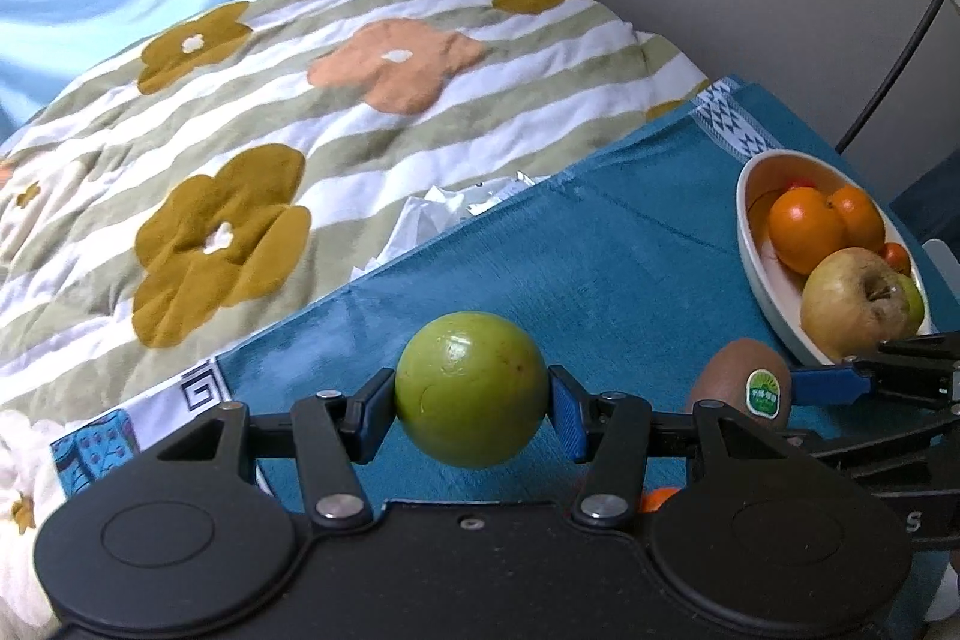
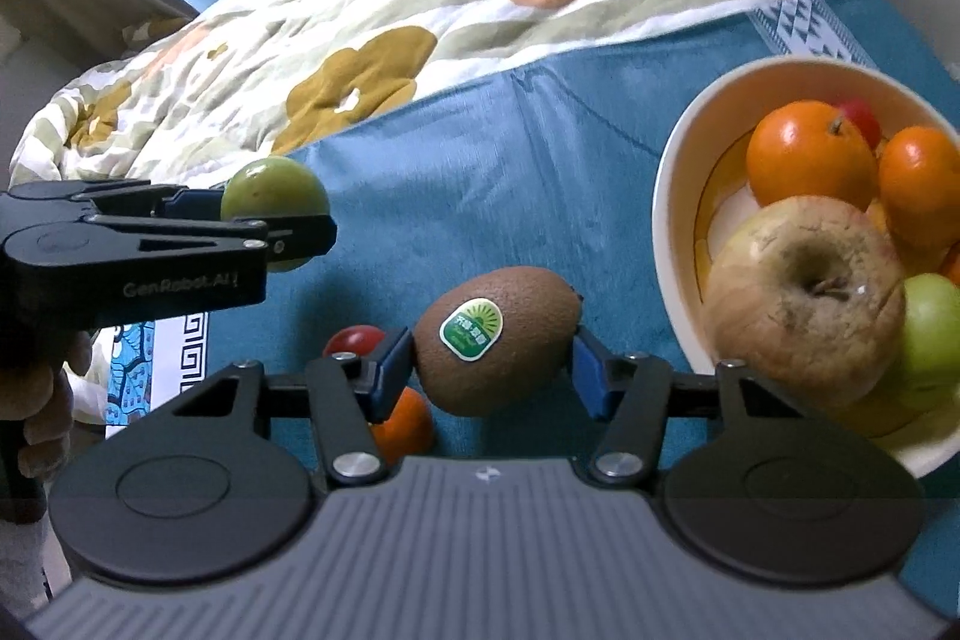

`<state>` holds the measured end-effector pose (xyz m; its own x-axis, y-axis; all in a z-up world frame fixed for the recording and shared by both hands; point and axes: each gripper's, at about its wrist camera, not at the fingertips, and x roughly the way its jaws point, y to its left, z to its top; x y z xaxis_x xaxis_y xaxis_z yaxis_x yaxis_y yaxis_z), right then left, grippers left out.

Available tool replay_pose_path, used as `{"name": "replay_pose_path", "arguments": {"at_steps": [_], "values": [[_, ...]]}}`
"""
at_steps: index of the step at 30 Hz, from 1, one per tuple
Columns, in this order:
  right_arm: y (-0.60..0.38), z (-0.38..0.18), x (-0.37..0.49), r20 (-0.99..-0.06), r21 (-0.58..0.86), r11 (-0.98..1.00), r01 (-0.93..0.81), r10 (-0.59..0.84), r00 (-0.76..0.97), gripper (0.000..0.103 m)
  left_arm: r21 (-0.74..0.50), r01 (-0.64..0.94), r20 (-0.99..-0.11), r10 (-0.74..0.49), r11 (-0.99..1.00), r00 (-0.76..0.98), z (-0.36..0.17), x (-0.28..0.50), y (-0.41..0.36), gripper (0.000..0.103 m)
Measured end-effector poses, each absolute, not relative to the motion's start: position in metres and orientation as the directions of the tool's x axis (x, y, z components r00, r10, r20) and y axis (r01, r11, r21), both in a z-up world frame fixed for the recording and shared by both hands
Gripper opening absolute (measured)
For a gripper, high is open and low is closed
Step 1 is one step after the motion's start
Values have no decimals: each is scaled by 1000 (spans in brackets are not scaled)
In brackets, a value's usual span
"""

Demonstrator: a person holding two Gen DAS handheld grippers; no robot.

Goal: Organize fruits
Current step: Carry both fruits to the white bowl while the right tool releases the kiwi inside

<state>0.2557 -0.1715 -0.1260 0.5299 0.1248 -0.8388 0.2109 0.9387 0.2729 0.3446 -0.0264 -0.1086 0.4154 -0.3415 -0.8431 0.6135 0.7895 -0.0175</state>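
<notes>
Biggest thing in shot is the bed with its flowery striped blanket [image 1: 300, 112], running along the far side of the desk, which is covered in a teal cloth [image 1: 540, 250]. On the right end of the desk sits a cream bowl [image 2: 672, 196] already holding two oranges [image 2: 810, 154], a wrinkly yellowish apple [image 2: 804, 298], a green fruit and something small and red. The left hand-held gripper [image 1: 472, 403] is clamped on a round green fruit [image 1: 471, 388], lifted clear of the cloth. The right hand-held gripper [image 2: 495, 358] has a stickered kiwi [image 2: 498, 340] between its pads, both touching it, just left of the bowl. A small orange [image 2: 405, 427] and a cherry tomato [image 2: 354, 340] lie on the cloth under it.
</notes>
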Motion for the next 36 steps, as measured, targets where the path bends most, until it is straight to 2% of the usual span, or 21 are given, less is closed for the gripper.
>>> {"name": "replay_pose_path", "arguments": {"at_steps": [15, 27, 36], "values": [[-202, -74, 211, -774, 269, 953, 140, 128, 620, 71, -15, 494, -791, -313, 869, 526, -53, 277, -27, 57], [-273, -45, 167, -742, 248, 966, 78, 137, 657, 70, -44, 438, -755, -317, 898, 574, -26, 223, -91, 57], [-335, -45, 163, -736, 210, 977, 43, 129, 664, 70, -66, 413, -753, -317, 908, 577, -32, 212, -144, 57]]}}
